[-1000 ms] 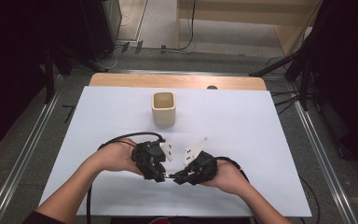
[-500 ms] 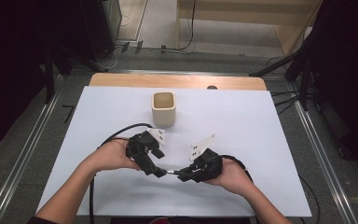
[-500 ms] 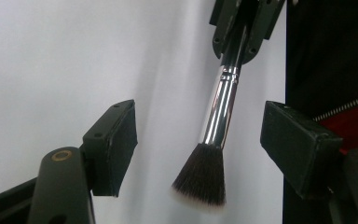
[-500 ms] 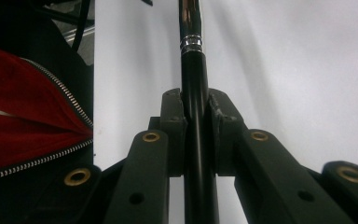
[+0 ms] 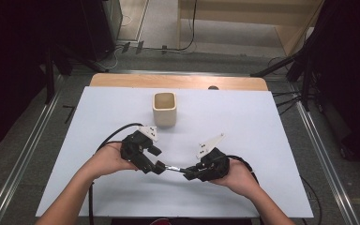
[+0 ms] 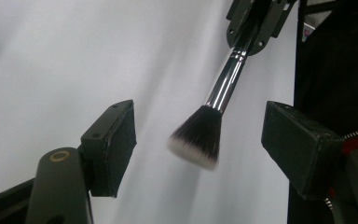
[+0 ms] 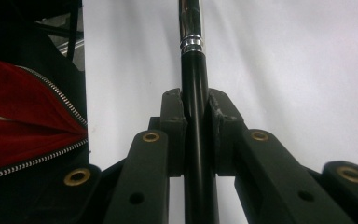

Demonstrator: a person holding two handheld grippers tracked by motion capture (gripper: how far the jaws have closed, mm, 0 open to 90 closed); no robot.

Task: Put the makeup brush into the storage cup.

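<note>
A make-up brush [image 5: 173,168] with a black handle, chrome ferrule and dark, white-tipped bristles hangs level just above the white table, between my two grippers. My right gripper [image 5: 190,172] is shut on the black handle [image 7: 193,70], pads pressed on both sides. My left gripper [image 5: 161,165] is open; its jaws have just been opening. In the left gripper view the bristle head [image 6: 198,137] sits between the wide-spread pads [image 6: 116,140], touching neither. A beige square cup [image 5: 164,108] stands upright farther back, near the table's middle.
The white table top [image 5: 262,131] ends in a wooden strip [image 5: 178,81] at the far edge. Metal rails run along both sides on the floor. Cables trail from each gripper. A red zipped garment [image 7: 23,121] lies at the near edge.
My left gripper has opened off the brush head and drawn a little to the left, away from the right gripper. The right gripper keeps hold of the handle and has barely moved.
</note>
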